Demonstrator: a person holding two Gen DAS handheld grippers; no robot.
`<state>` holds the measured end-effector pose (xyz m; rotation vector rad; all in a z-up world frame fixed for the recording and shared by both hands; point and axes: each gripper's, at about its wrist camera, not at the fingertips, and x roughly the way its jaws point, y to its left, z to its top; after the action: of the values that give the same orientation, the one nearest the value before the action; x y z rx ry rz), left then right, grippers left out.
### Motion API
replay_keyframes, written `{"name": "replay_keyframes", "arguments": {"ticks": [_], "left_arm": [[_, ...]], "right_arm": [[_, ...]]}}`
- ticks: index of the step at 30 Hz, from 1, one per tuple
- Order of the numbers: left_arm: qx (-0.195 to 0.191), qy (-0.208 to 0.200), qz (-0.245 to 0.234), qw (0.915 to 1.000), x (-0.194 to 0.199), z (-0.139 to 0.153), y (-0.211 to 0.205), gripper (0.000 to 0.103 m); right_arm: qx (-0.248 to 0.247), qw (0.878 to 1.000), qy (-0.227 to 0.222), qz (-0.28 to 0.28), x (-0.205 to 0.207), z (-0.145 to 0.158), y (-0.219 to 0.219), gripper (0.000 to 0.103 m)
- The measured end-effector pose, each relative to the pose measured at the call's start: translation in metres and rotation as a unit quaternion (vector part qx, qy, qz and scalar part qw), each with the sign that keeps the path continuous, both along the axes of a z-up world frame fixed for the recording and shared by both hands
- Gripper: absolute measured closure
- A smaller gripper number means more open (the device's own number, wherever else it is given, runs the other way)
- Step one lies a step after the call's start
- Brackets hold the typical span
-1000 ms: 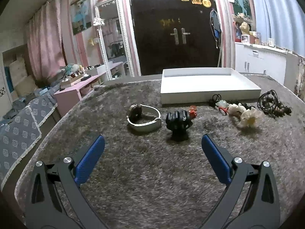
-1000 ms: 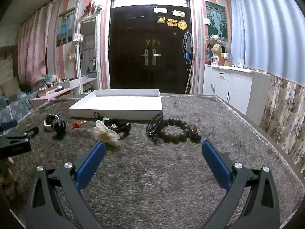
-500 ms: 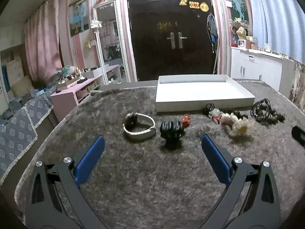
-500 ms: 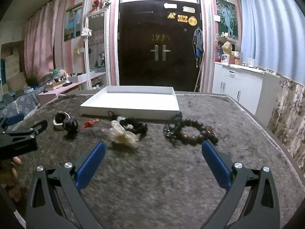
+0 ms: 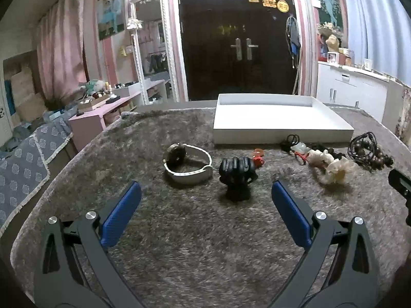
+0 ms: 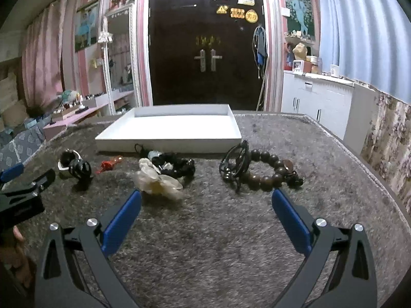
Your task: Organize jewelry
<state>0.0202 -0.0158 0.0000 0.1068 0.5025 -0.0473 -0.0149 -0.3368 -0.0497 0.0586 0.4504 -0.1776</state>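
A white tray [image 5: 280,136] [image 6: 164,142] lies empty at the back of the grey carpeted table. In front of it lie a white-strapped watch [image 5: 188,161], a black claw clip [image 5: 237,173], a small red piece [image 5: 258,155], a cream flower hair tie [image 5: 334,165] [image 6: 156,182], dark bead strands [image 6: 179,165] and a brown bead bracelet [image 6: 267,173] [image 5: 370,151]. My left gripper [image 5: 205,208] hovers open just short of the clip. My right gripper [image 6: 206,209] is open, between the flower and the bracelet, nothing held.
The table edge drops off to the left toward a pink shelf [image 5: 102,113] and patterned cushions. A white cabinet [image 6: 323,102] stands beyond the right edge. A dark door [image 6: 205,51] faces me. The left gripper's body [image 6: 23,197] shows at the right view's left side.
Both grippers have drifted slightly; the left moved a little closer to the clip and watch, the right view shifted rightward along the jewelry row. Nothing was grasped.
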Motion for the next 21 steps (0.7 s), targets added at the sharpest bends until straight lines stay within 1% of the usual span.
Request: {"name": "replay_keyframes", "arguments": {"ticks": [5,11,17,21], "left_arm": [[-0.002,0.001,0.000,1.0000,0.0002,-0.0004,0.0013,0.003],[-0.002,0.006,-0.003,1.0000,0.0036,-0.0016,0.0014,0.003],[0.009,0.004,-0.007,0.9999,0.0036,-0.0023,-0.0039,0.003],[0.006,0.008,-0.008,0.9999,0.0046,-0.0032,-0.0042,0.003]], "right_arm": [[0.006,1.000,-0.002,0.003,-0.0018,0.0007,-0.0031,0.002],[0.004,1.000,0.010,0.002,0.0020,0.0007,-0.0026,0.002],[0.002,1.000,0.017,0.005,0.0059,-0.0017,0.0007,0.002],[0.002,1.000,0.015,0.004,0.0068,-0.0011,0.0010,0.002]]}}
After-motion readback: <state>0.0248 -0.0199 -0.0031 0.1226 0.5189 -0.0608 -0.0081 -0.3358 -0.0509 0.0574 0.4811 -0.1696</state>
